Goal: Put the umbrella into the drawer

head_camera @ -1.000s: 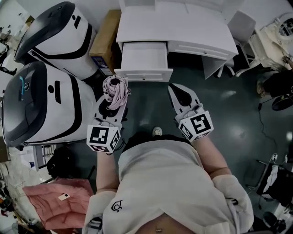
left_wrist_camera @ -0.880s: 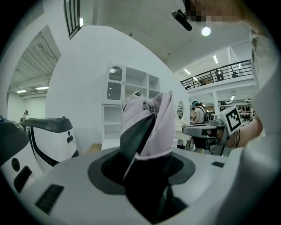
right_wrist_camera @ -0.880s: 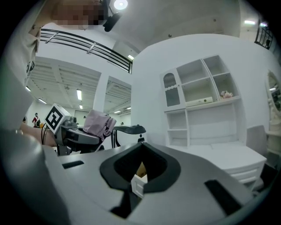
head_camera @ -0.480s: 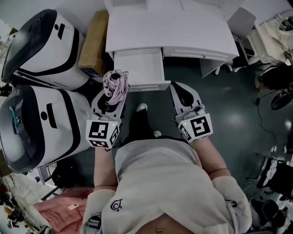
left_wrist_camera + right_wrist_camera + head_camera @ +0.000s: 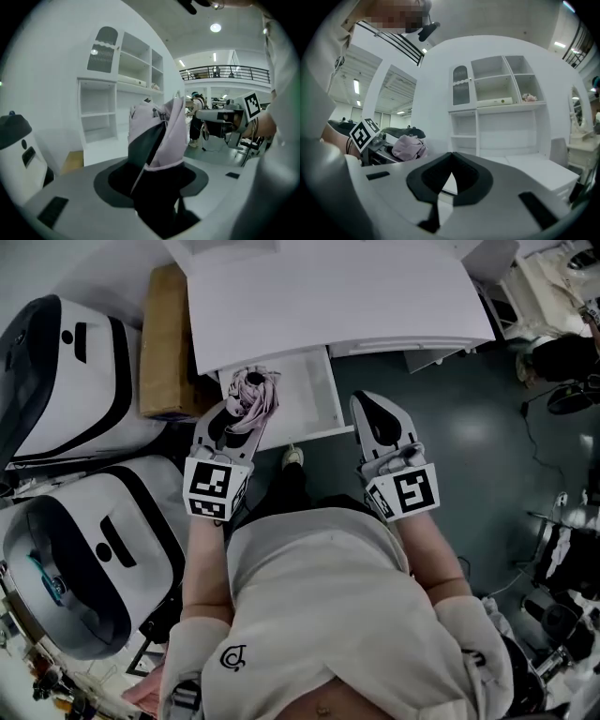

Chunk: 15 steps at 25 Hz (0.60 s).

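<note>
A folded pink umbrella point(image 5: 253, 395) stands bunched between the jaws of my left gripper point(image 5: 246, 407), which is shut on it. It hangs over the left part of the open white drawer point(image 5: 307, 390) of the white desk point(image 5: 328, 287). In the left gripper view the umbrella point(image 5: 161, 124) rises straight out of the jaws and hides their tips. My right gripper point(image 5: 368, 401) is shut and holds nothing, just right of the drawer's front corner. In the right gripper view its tips point(image 5: 451, 157) meet, with the umbrella point(image 5: 408, 146) off to the left.
A cardboard box point(image 5: 164, 343) lies left of the desk. Two large white and black machines point(image 5: 56, 371) point(image 5: 89, 559) crowd the left side. A white shelf unit point(image 5: 497, 108) stands on the desk's back. Dark floor lies to the right.
Both grippers have moved forward towards the desk. The umbrella, earlier in front of the drawer's face, now hangs over the open drawer. The left gripper's hold on it is unchanged.
</note>
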{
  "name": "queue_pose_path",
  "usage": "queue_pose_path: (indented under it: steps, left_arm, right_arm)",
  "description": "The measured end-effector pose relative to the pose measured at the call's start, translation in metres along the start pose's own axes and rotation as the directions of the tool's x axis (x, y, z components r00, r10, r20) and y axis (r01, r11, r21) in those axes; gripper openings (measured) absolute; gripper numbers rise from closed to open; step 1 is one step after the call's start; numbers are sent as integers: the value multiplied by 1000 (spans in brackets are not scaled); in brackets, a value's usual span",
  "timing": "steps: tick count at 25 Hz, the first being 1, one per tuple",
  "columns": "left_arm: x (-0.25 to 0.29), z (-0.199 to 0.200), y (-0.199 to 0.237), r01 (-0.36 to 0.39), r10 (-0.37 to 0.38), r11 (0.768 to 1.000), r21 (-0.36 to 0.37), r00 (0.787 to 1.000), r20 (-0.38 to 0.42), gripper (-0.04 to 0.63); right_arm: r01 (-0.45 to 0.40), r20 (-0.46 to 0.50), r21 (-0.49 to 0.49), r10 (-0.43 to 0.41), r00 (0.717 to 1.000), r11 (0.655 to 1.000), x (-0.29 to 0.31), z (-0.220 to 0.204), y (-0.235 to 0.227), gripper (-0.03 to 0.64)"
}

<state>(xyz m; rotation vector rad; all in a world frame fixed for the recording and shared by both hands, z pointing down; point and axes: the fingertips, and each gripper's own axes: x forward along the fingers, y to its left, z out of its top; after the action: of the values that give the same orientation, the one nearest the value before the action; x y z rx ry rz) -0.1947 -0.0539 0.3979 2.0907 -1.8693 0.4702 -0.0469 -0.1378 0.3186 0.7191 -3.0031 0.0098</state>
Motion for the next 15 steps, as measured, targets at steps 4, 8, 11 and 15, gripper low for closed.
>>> queue_pose_path:
  steps: [4,8,11,15]
  left_arm:
    - [49,-35,9,133,-131,991,7,984,-119,224]
    - [102,-77,5,266,-255,964,21,941,-224,224]
    - [135,-113,-1,341,-319,940,22,899,-300,225]
    - [162,-170,-9,409,-382,912,-23,831,-404,225]
  right_arm:
    - [64,-48,26,-63,997,998,23,-23,-11,8]
    - [114,-74,27,-112,991,993,38,-47,-26,8]
    - [131,-108,15,-128,986,991,47,-65,-32,8]
    - [187,-140,68,-176,974,980,46,-90,-37,8]
